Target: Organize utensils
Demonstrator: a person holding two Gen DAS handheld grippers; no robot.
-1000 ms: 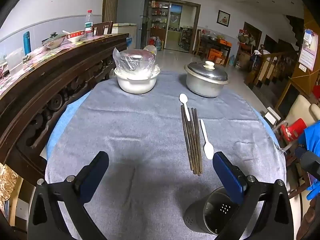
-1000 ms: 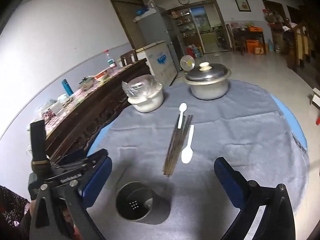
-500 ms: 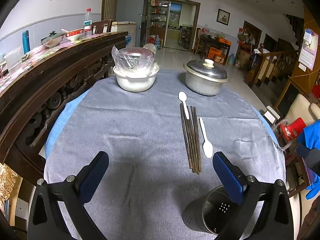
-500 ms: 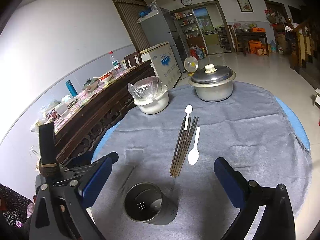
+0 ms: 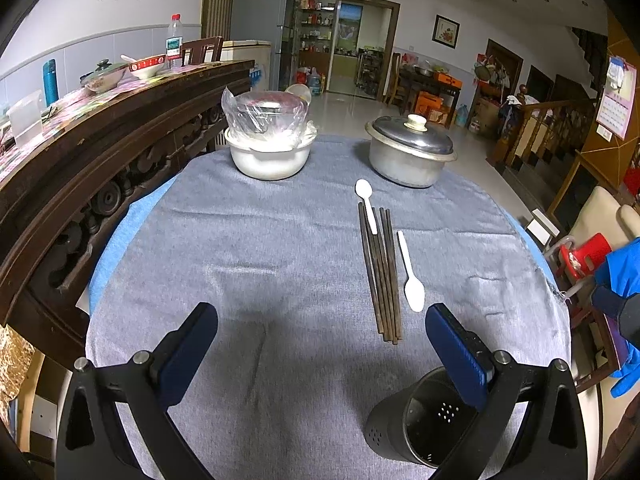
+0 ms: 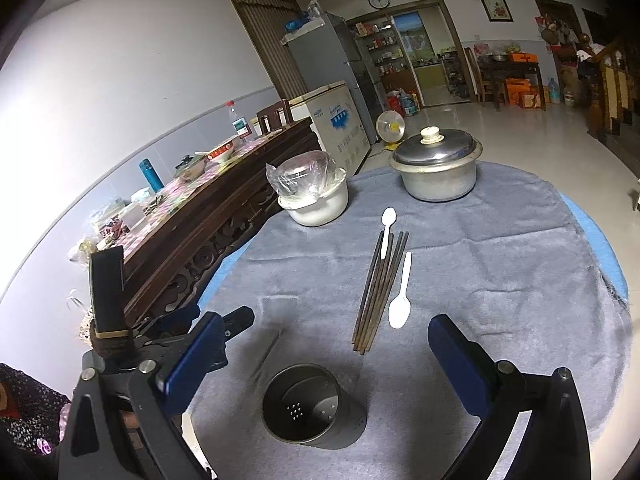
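A bundle of dark chopsticks (image 5: 380, 272) (image 6: 378, 292) lies on the grey cloth. One white spoon (image 5: 412, 276) (image 6: 401, 294) lies to its right, another (image 5: 367, 204) (image 6: 387, 230) at its far end. A dark perforated utensil holder (image 5: 424, 424) (image 6: 306, 406) stands near me. My left gripper (image 5: 320, 348) is open and empty above the cloth; its right finger is over the holder. My right gripper (image 6: 324, 356) is open and empty above the holder. The left gripper (image 6: 168, 332) shows at the left of the right wrist view.
A white bowl with a plastic-wrapped dish (image 5: 270, 144) (image 6: 314, 196) and a lidded metal pot (image 5: 408, 152) (image 6: 438, 166) stand at the table's far side. A dark wooden sideboard (image 5: 100, 152) runs along the left. A chair with a red item (image 5: 588, 248) stands right.
Both grippers have drawn slightly nearer to the table's far side and risen a little; the holder sits lower in both views. Nothing on the table has moved.
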